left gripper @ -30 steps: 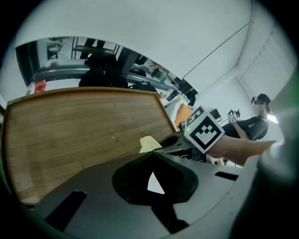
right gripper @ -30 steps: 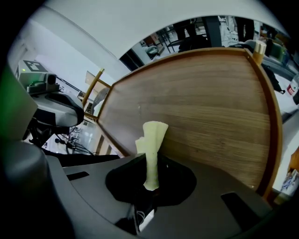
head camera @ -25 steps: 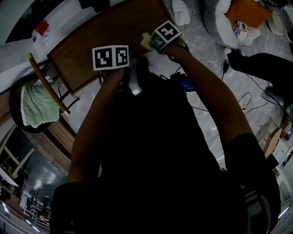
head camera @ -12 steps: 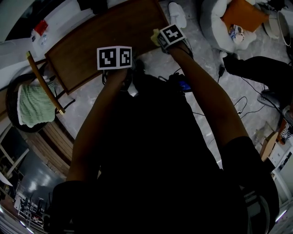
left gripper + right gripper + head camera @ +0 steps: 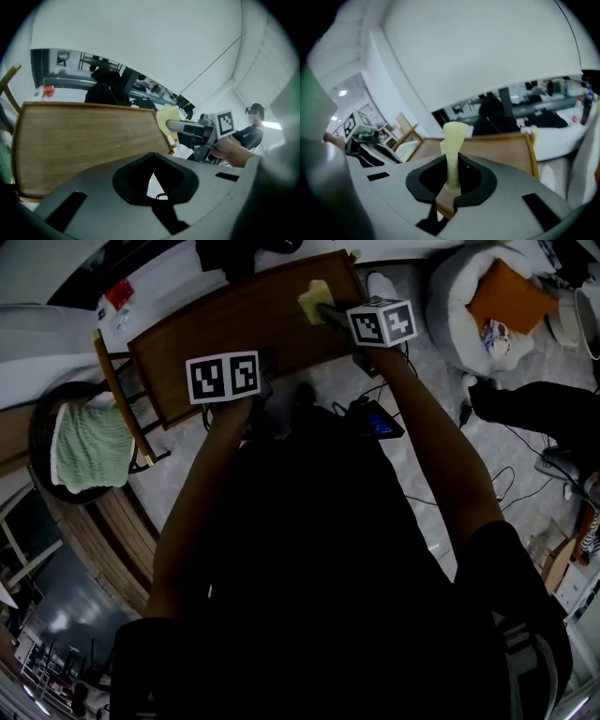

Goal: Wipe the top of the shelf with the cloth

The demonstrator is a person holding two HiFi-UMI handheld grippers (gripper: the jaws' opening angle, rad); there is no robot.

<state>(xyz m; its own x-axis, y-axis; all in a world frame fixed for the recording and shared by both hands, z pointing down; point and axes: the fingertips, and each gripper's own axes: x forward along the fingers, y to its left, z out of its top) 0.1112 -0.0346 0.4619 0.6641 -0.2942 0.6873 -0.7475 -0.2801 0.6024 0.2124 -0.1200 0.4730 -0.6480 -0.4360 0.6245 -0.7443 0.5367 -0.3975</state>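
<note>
Below the person's arms, the wooden shelf top [image 5: 225, 329] spans the upper middle. To its right, a grey round bed [image 5: 448, 292] holds an orange cushion [image 5: 506, 292]. To its left, a dark round basket [image 5: 39, 423] holds a green towel [image 5: 89, 448]. The left gripper [image 5: 152, 159], jaws together on nothing, is at the shelf's near edge. The right gripper [image 5: 450, 187] pinches the yellow cloth [image 5: 314, 301] at the shelf top's right end.

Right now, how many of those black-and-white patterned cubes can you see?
2. The left cube sits on the left gripper; the right cube sits on the right gripper, which grips the yellow cloth over the shelf.
</note>
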